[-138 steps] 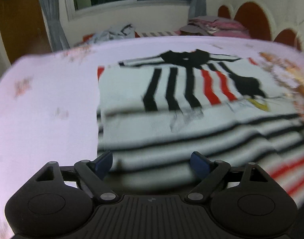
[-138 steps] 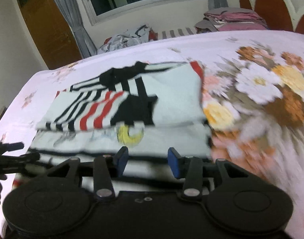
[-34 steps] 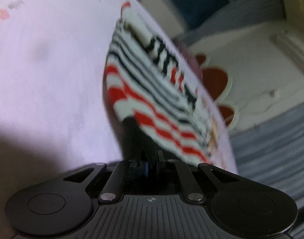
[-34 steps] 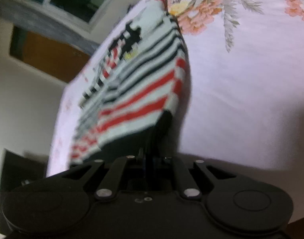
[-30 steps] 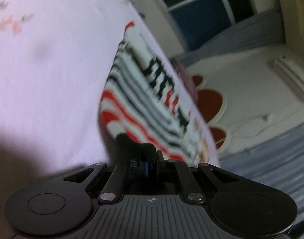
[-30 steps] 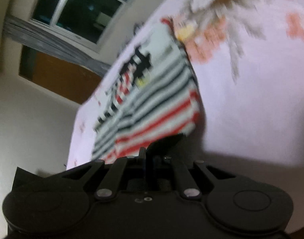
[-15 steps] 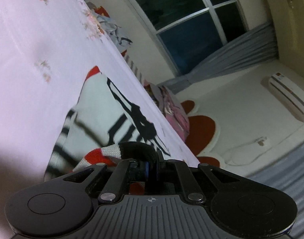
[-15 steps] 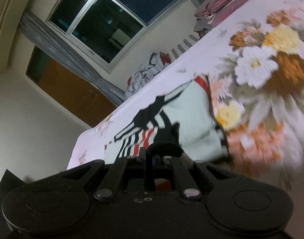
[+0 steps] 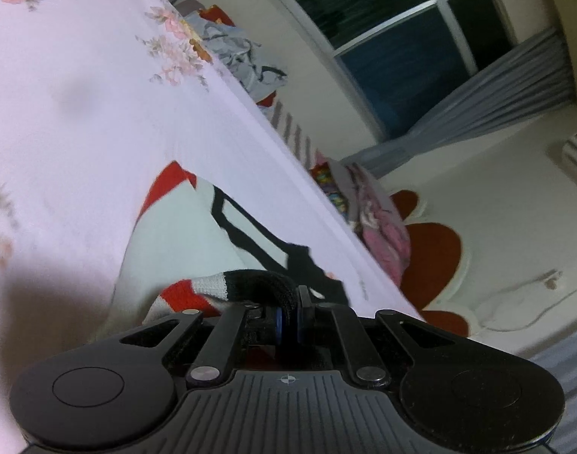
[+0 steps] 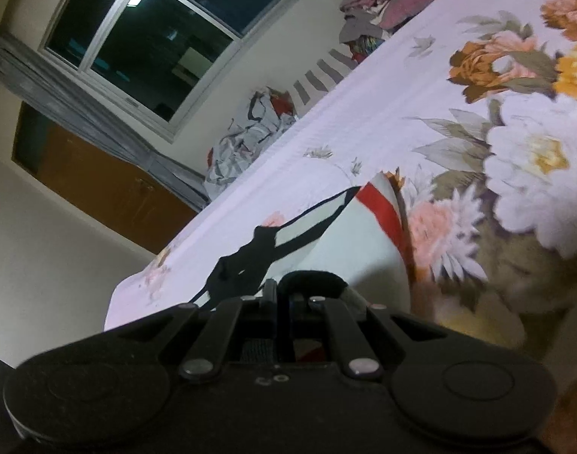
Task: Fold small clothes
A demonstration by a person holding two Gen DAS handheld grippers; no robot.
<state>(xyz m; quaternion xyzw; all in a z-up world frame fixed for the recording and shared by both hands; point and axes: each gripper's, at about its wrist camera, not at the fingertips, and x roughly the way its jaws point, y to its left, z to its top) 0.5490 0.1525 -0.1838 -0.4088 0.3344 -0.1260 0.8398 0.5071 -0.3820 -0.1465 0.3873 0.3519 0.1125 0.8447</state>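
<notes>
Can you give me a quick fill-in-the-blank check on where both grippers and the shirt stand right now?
1. The left hand-held gripper is shut on the striped shirt's ____ hem.
2. The right hand-held gripper is ____ on the same hem.
3. The shirt lies on a ____-printed bedsheet.
4. Beyond the sheet's far edge sits a crumpled ____ garment.

Missing words: black; shut; flower; grey

Left gripper (image 9: 288,319) clamped on shirt (image 9: 182,242) hem, folded over above bedsheet (image 9: 80,113).
</notes>
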